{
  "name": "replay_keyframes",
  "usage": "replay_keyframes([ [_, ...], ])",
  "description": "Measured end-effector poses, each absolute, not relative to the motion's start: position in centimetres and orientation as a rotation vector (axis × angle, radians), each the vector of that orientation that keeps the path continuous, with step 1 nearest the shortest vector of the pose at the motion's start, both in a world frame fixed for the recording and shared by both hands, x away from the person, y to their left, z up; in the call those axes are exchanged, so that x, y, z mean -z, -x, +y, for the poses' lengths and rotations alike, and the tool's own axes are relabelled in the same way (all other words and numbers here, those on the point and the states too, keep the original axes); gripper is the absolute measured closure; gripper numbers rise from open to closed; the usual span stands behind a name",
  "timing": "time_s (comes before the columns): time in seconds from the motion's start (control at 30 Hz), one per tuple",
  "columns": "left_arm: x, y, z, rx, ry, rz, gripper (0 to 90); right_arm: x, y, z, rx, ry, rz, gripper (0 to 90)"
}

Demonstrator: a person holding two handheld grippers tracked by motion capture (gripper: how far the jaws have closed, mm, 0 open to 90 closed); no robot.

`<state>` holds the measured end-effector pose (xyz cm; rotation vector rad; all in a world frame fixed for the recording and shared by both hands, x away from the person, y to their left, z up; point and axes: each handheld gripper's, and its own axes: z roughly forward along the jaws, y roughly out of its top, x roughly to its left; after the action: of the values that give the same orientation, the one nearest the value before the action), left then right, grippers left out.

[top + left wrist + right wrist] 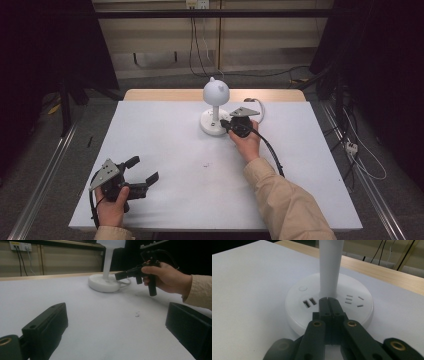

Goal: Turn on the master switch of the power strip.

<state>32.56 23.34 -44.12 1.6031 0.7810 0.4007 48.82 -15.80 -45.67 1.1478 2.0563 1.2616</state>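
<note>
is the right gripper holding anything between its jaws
No, the right gripper has its jaws shut together with nothing between them, tips over the lamp base.

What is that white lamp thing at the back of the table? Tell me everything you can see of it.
The white desk lamp stands upright near the table's far edge. It looks like smooth plastic: a round head with two small ears, a straight stem, a disc base with a round button, two USB ports and socket slots. The shut right gripper rests over the base, by the stem.

Beige wall (160, 35), grey floor (45, 150)
</note>
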Motion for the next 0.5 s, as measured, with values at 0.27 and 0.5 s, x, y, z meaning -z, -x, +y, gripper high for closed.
replay_keyframes([
  [0.27,44.10,-32.57,23.31,-0.400,-1.605,0.778,3.9,45.95,-48.92,-15.73,-1.248,-1.138,2.059,90.0],
  [0.5,44.16,-32.57,23.35,-0.397,-1.602,0.782,3.9,46.02,-48.94,-15.71,-1.254,-1.138,2.055,90.0],
])
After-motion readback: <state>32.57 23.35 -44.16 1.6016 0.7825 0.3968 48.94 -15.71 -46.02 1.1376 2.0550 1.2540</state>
